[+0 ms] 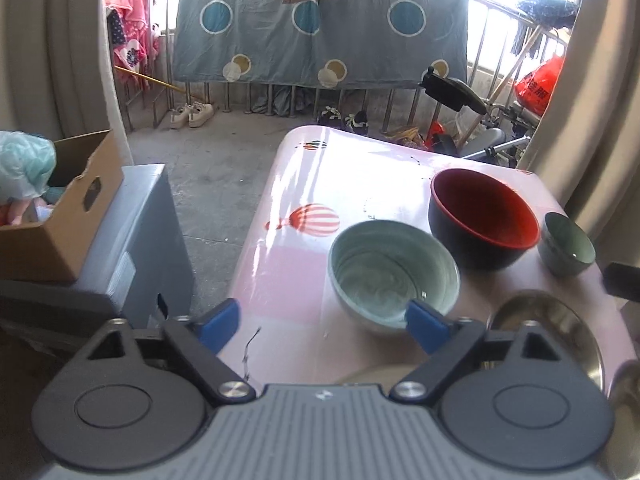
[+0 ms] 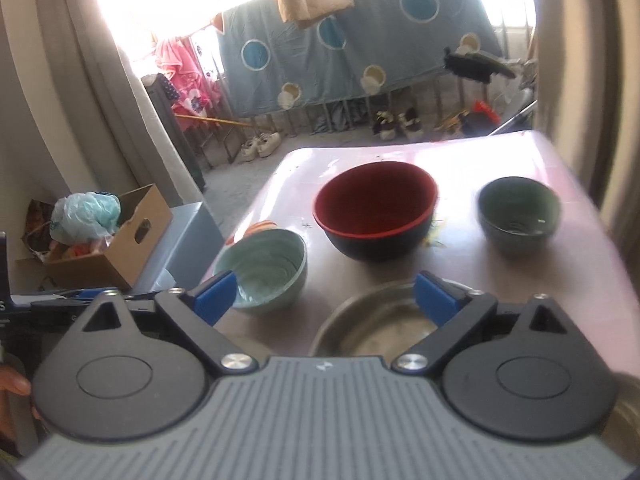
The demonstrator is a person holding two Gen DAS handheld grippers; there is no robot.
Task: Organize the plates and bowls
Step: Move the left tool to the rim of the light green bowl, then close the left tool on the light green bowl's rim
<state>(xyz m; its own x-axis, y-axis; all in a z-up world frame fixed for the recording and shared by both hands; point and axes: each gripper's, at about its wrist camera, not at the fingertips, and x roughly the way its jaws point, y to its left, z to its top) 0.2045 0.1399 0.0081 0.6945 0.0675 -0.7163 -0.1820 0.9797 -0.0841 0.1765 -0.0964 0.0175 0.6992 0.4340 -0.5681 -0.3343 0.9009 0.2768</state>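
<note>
Sunlight is pouring through a railed balcony where a blue sheet with circle prints (image 1: 320, 28) is hanging behind a pink table (image 1: 304, 272) decorated with striped balloons. Four vessels are sitting on the tabletop, all upright and apart from one another: a pale green bowl (image 1: 394, 274) near the table's left edge, a black bowl with a red interior (image 1: 482, 218) behind it toward the middle, a small dark green cup-shaped bowl (image 1: 566, 244) to the right, and a shallow metal dish (image 2: 376, 322) at the near edge.

Hovering low over the near left part of the table, the left gripper (image 1: 324, 320) is pointing forward with its blue-tipped fingers spread wide and holding nothing. Its right fingertip is overlapping the near rim of the pale green bowl in the left wrist view, though contact cannot be confirmed; its left fingertip is hanging past the table's edge.

Beside it, the right gripper (image 2: 326, 298) is levelled above the near edge, jaws likewise wide apart and empty. Between its fingers the metal dish is lying just ahead, with the pale green bowl (image 2: 266, 268) showing behind the left fingertip and the red-lined bowl (image 2: 376, 210) straight beyond.

Off the table's left side, a cardboard box (image 1: 60, 220) stuffed with plastic bags is resting on a grey cabinet (image 1: 148, 240).
</note>
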